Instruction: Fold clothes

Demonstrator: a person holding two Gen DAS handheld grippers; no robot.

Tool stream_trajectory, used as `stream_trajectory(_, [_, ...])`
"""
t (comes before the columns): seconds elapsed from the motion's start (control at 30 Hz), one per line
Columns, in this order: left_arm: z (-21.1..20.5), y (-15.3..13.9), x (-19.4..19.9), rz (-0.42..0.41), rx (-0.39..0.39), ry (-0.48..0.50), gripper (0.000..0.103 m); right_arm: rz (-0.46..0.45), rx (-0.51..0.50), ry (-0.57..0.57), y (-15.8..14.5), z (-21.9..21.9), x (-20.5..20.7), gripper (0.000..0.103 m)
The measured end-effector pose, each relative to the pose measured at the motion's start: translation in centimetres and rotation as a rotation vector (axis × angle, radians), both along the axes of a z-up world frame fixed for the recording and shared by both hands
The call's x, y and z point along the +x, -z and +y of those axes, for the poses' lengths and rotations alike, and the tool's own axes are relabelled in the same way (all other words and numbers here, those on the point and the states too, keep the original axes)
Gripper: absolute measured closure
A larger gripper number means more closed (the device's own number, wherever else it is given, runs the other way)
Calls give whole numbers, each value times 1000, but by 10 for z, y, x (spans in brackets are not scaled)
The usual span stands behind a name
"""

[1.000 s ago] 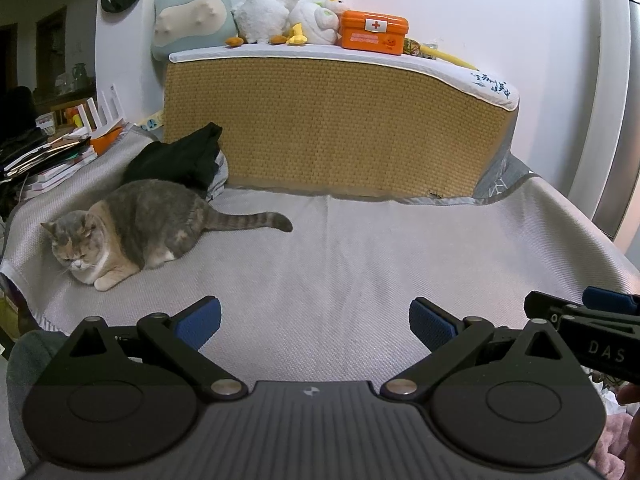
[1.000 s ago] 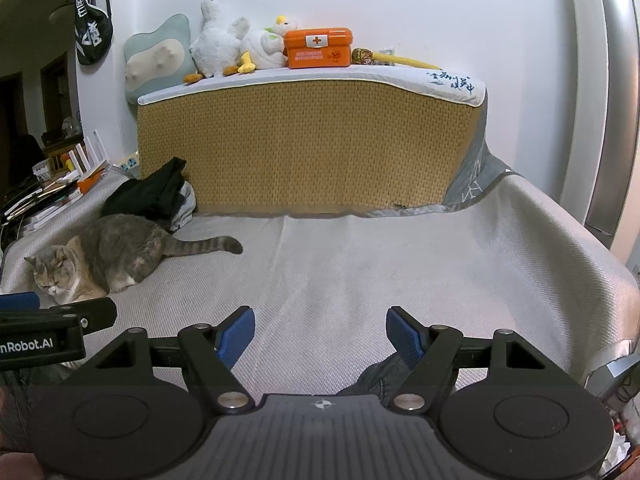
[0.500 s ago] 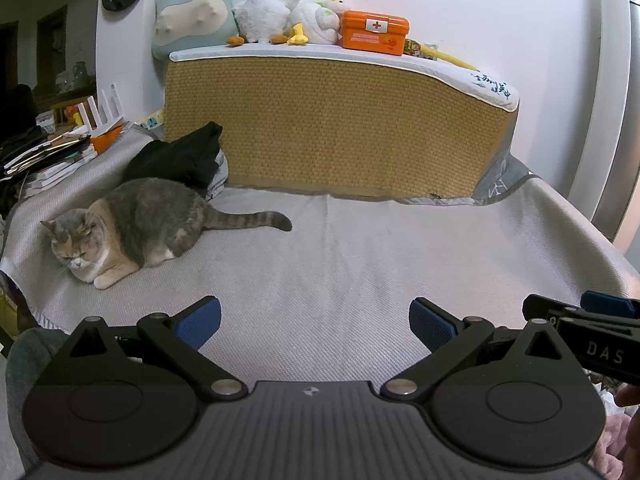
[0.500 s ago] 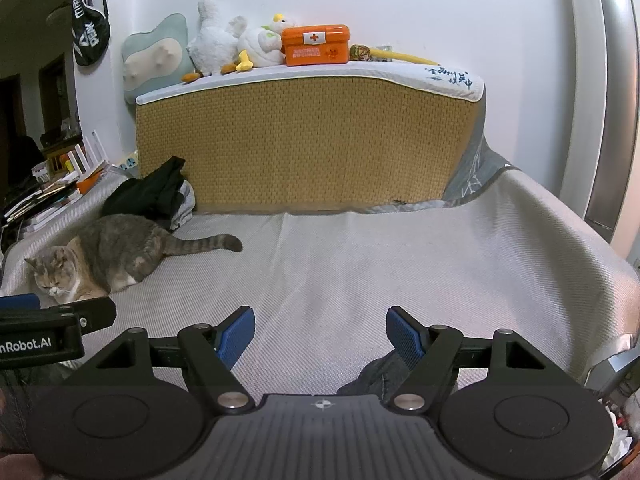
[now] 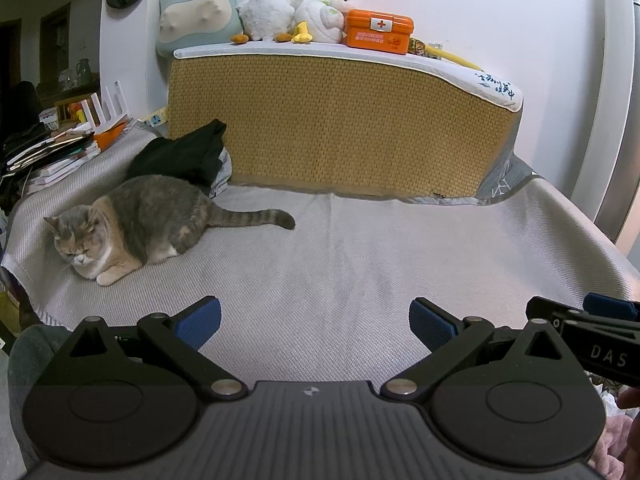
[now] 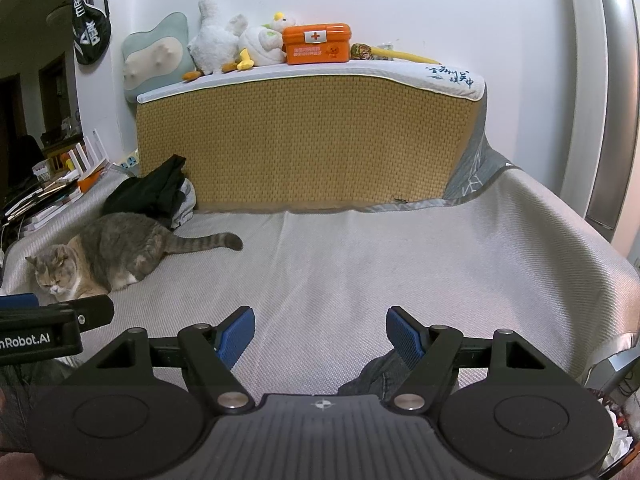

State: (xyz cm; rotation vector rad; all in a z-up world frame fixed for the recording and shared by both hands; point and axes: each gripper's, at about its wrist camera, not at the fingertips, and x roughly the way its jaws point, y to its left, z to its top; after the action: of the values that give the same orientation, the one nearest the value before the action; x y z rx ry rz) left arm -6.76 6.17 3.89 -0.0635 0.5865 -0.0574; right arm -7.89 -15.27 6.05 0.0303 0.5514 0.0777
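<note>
Denim-grey cloth, likely a garment to fold, was seen bunched at the near edge of the bed cover, just below the right gripper and beside its right finger. Both jaws were held apart, empty. The left gripper was placed farther off, so the right was judged nearer.

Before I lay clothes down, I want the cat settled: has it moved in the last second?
No. The cat lies where it did, head low, tail tip pointing the same way toward the woven yellow panel, black clothes just behind it.
</note>
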Motion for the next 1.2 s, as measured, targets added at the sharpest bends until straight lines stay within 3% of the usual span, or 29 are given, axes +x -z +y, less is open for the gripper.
stream_trajectory(1.2, [0,2,-2,5,-13,-4,0,5,5,-1,2,1,-3,27])
